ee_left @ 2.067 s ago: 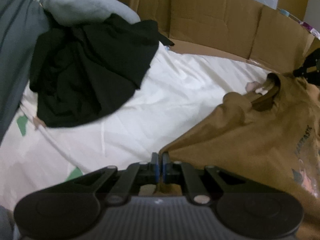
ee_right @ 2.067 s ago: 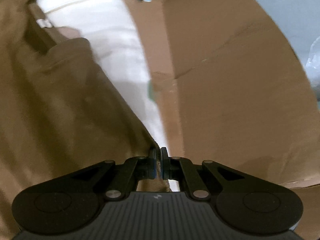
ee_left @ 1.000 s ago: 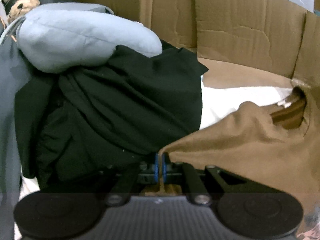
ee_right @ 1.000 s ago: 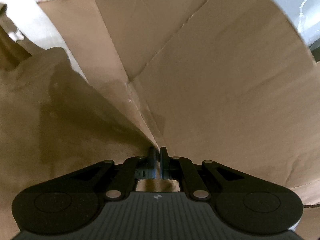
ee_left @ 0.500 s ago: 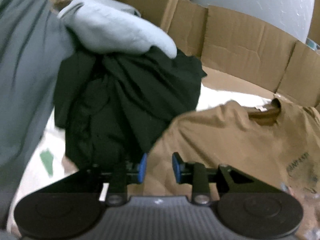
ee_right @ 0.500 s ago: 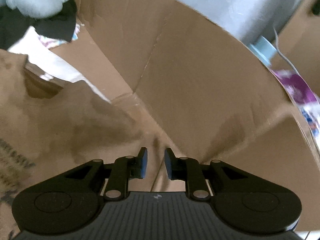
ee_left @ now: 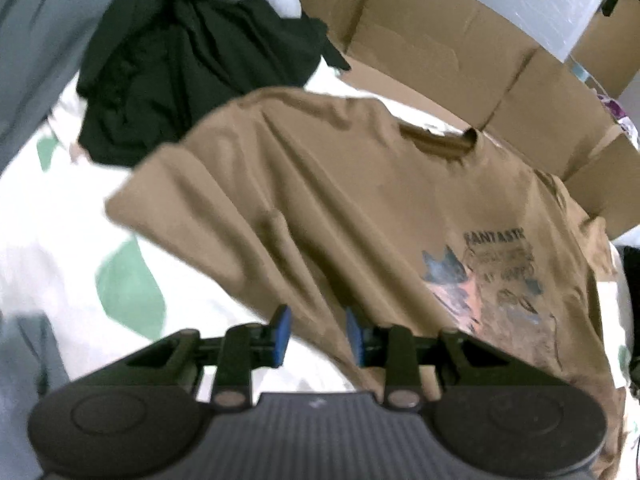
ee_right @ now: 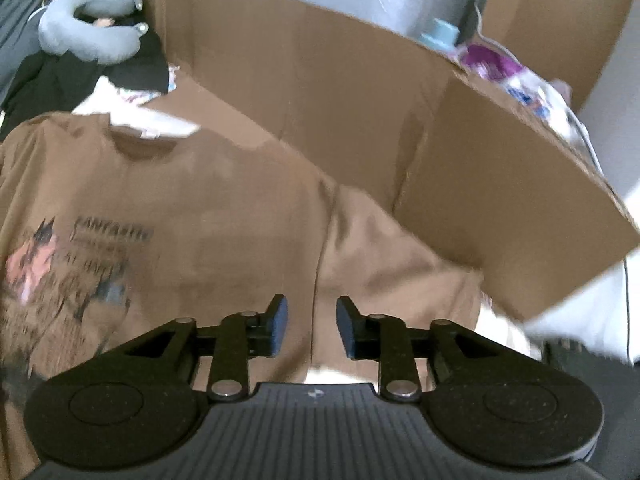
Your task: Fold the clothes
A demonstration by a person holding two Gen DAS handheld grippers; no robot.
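A brown T-shirt (ee_left: 360,200) with a printed picture lies spread front-up on the white bed sheet (ee_left: 48,216), collar toward the cardboard. It also shows in the right wrist view (ee_right: 200,208). My left gripper (ee_left: 318,336) is open and empty above the shirt's left side. My right gripper (ee_right: 312,326) is open and empty above the shirt's right side, near the right sleeve (ee_right: 384,256).
A heap of black clothes (ee_left: 192,68) lies at the far left with a grey neck pillow (ee_right: 88,32) on it. A cardboard wall (ee_right: 360,112) stands along the far and right sides. A grey blanket (ee_left: 36,40) is at the left.
Both grippers were shut on the shirt's shoulders and carried it up the bed. They have opened, let it go and drawn back; the shirt now lies spread out.
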